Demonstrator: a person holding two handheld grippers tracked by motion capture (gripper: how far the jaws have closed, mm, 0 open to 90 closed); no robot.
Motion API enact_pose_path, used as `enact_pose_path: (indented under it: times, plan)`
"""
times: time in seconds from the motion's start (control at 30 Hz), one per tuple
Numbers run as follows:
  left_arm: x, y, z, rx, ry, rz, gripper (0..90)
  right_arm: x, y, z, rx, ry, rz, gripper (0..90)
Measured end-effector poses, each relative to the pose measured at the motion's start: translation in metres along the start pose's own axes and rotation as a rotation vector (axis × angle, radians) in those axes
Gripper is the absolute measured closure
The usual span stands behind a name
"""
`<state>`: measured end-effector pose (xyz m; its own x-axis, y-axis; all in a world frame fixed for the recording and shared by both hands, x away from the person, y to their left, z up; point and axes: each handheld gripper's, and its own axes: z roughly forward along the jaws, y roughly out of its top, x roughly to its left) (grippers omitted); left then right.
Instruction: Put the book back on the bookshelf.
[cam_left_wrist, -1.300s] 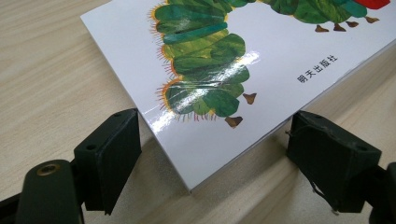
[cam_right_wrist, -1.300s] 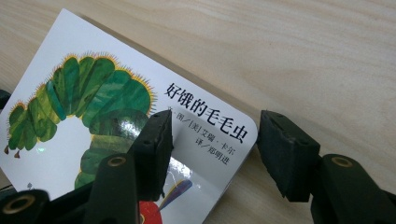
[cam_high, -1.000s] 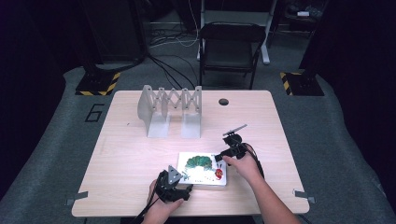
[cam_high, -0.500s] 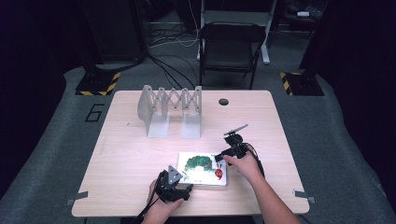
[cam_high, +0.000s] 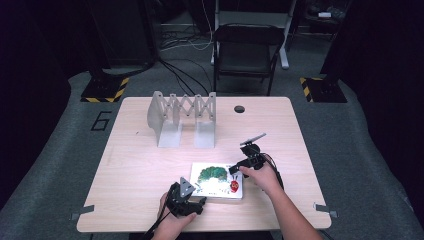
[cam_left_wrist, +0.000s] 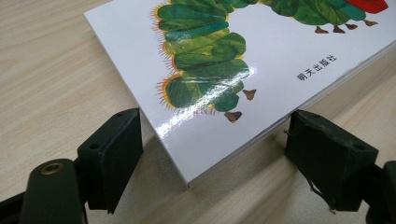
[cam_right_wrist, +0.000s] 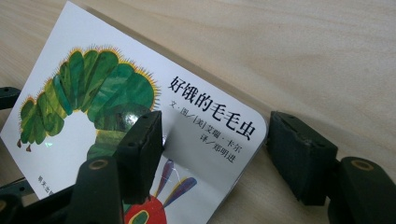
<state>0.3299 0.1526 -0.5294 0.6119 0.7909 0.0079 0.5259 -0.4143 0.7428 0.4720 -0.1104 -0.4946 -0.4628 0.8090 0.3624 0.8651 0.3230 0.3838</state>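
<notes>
A white glossy picture book with a green caterpillar on its cover (cam_high: 216, 180) lies flat on the pale wooden tabletop (cam_high: 150, 165), near the person's edge, and both tools are set at it from opposite ends. The left hand-held gripper (cam_high: 192, 204) sits low at the book's near corner; in the left gripper view that corner (cam_left_wrist: 189, 179) pokes into the gap between the two black pads (cam_left_wrist: 116, 154), which stand well apart on either side and press on nothing, so this gripper is released. It looks placed there to stop the book sliding, or to be ready to nip the corner.

The right hand-held gripper (cam_high: 239, 169) comes in over the far right end. Its jaws have just been widening, and the right gripper view shows one pad (cam_right_wrist: 140, 147) over the cover beside the printed title and the other off the rounded corner on bare wood, neither clamping: slack as well, with the book's edge between them.

Beyond both grippers, well apart, stands a grey metal expanding file rack (cam_high: 182, 116), which I'd guess is where the book belongs.
</notes>
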Motion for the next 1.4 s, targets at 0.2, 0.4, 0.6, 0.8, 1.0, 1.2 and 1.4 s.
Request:
enact_pose_path:
  times: [0.2,0.4,0.6,0.8,1.0,1.2,1.4]
  plan:
    - [0.0,0.0,0.0,0.0,0.0,0.002,18.8,0.002,0.0,0.0,0.004,0.004,0.013,34.3]
    - [0.0,0.0,0.0,-0.002,0.0,0.002,18.9,0.003,0.0,-0.001,0.002,-0.01,0.004,34.8]
    - [0.0,0.0,0.0,-0.003,0.006,0.0,19.2,0.007,0.001,-0.007,-0.02,-0.008,0.004,37.3]
    - [0.0,0.0,0.0,-0.003,0.005,0.001,19.2,0.009,0.003,-0.016,-0.037,0.001,0.001,38.4]
    - [0.0,0.0,0.0,-0.001,0.0,0.002,19.3,0.006,0.003,-0.016,-0.042,0.013,0.022,41.9]
    - [0.0,0.0,0.0,-0.002,0.001,-0.002,19.3,0.004,0.002,-0.017,-0.041,0.022,0.037,44.4]
    - [0.0,-0.001,-0.001,-0.002,0.0,-0.001,19.9,0.003,0.002,-0.016,-0.027,0.02,0.044,45.4]
